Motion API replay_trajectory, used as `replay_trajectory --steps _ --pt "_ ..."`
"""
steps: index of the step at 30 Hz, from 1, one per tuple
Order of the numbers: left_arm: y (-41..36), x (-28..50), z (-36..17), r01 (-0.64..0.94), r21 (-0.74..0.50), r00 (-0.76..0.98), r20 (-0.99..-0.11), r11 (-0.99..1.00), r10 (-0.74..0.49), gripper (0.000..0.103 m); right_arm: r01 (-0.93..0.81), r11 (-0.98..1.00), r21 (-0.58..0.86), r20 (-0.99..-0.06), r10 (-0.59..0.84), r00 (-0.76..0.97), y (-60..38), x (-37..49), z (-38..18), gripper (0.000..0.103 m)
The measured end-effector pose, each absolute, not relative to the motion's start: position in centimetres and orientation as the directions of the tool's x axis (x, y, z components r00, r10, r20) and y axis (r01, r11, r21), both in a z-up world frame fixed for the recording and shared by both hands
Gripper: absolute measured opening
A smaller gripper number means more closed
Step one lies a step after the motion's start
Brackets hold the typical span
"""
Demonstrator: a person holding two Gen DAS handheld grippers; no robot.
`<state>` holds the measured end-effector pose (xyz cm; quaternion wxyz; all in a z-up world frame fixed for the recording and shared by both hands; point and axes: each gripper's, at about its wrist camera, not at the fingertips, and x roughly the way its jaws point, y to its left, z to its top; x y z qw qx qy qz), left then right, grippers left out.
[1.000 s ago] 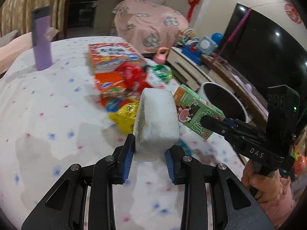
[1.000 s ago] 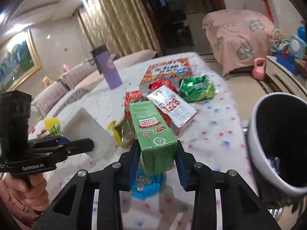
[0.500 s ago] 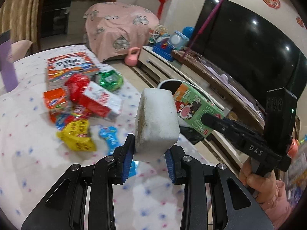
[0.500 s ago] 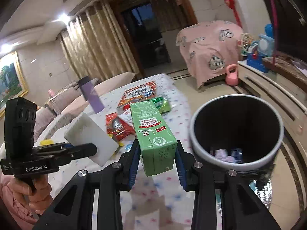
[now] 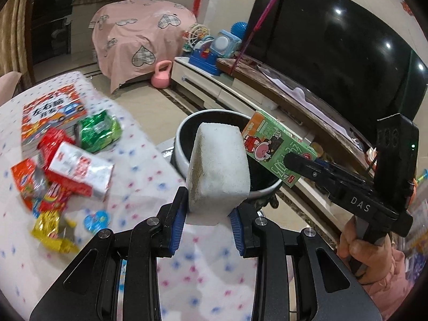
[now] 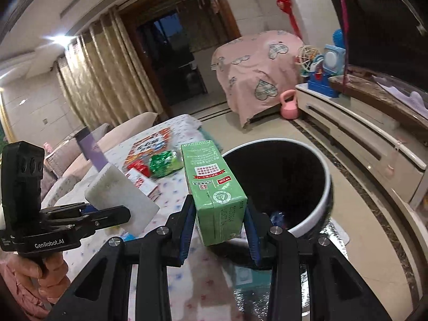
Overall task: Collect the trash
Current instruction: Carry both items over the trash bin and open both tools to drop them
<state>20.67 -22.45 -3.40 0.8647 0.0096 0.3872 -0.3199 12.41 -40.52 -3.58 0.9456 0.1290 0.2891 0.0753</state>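
Observation:
My left gripper (image 5: 207,218) is shut on a white foam block (image 5: 218,165), held upright in front of the round bin (image 5: 184,131) with a white rim and black inside. To the block's right the right gripper (image 5: 299,164) carries a green drink carton (image 5: 278,151) over the bin's mouth. In the right wrist view my right gripper (image 6: 219,223) is shut on the green carton (image 6: 214,187), just left of the bin (image 6: 327,184). The left gripper (image 6: 117,212) and its foam block (image 6: 120,199) show at the left, held by a hand (image 6: 50,275).
Wrappers, a green packet (image 5: 97,129), a red-and-white box (image 5: 80,169) and a picture book (image 5: 52,111) lie on the dotted tablecloth (image 5: 18,262). Beyond the bin stand a low TV cabinet (image 5: 240,91), a large TV (image 5: 337,50), toys and a pink-covered piece of furniture (image 5: 139,42).
Both grippers swung away from the table's wrappers toward the bin, each keeping its load. The bin now sits right behind the foam block and beside the carton.

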Motion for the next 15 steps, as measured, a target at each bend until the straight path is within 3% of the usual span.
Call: replay_trajectory --steps 15 --pt "-28.9 24.4 -3.9 0.593 -0.206 0.45 -0.717 0.778 -0.532 0.029 0.032 0.962 0.272 -0.586 0.139 0.798 -44.7 14.1 -4.5 0.035"
